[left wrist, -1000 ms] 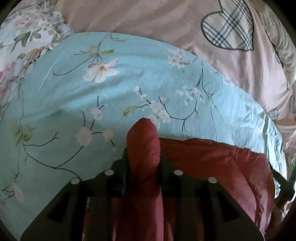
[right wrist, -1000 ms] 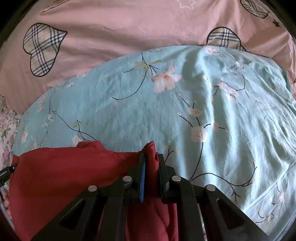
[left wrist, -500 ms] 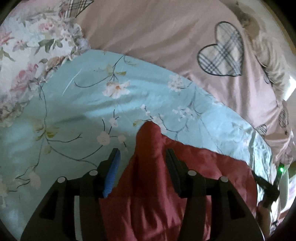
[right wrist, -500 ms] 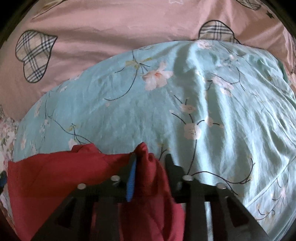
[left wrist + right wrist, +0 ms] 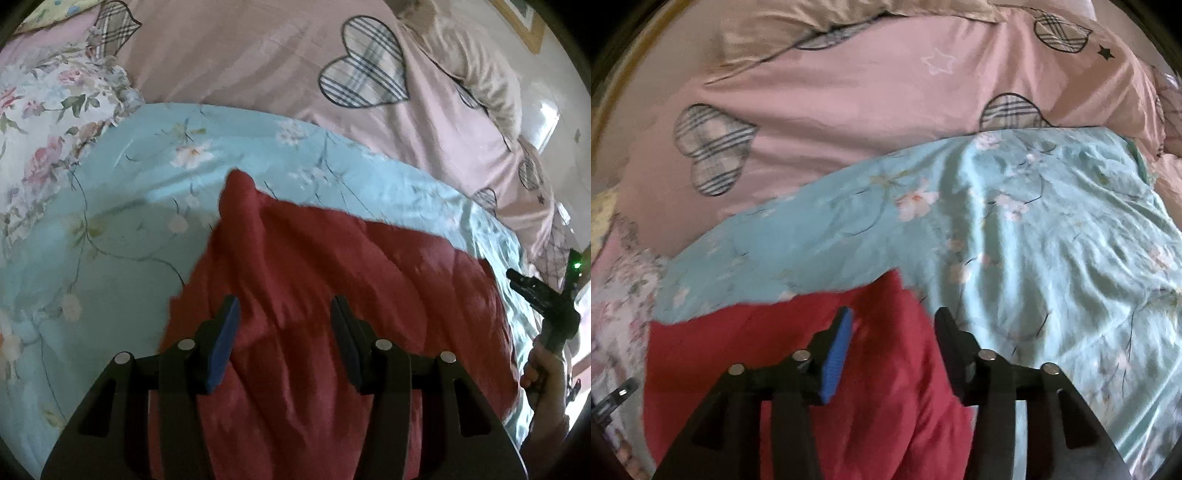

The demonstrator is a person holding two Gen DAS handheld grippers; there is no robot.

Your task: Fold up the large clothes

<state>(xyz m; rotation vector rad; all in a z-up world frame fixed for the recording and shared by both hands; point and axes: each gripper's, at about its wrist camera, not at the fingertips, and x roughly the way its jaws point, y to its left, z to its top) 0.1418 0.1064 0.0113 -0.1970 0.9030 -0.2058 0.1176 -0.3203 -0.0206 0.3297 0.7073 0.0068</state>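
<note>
- A red garment, padded and rumpled, is laid on a light blue flowered sheet spread over a bed; a pink cover with checked hearts is seen beyond it.
- The left gripper is held above the garment's near part, its jaws about half apart. Red cloth is seen between them, but the pads are not pressed on it, so nothing is gripped there.
- The right gripper is held over the garment's other edge. Its jaws are opening; cloth lies under the gap and is not pinched.
- A peaked fold is left standing at the far edge, judged to be a corner set down there.
- The two grippers are placed at opposite ends of one edge, probably so that the cloth could be carried across evenly.
- In the left view, a hand with the other gripper's handle is visible at the right rim.
- One fold is judged laid; smoothing or a further fold is likely needed.
</note>
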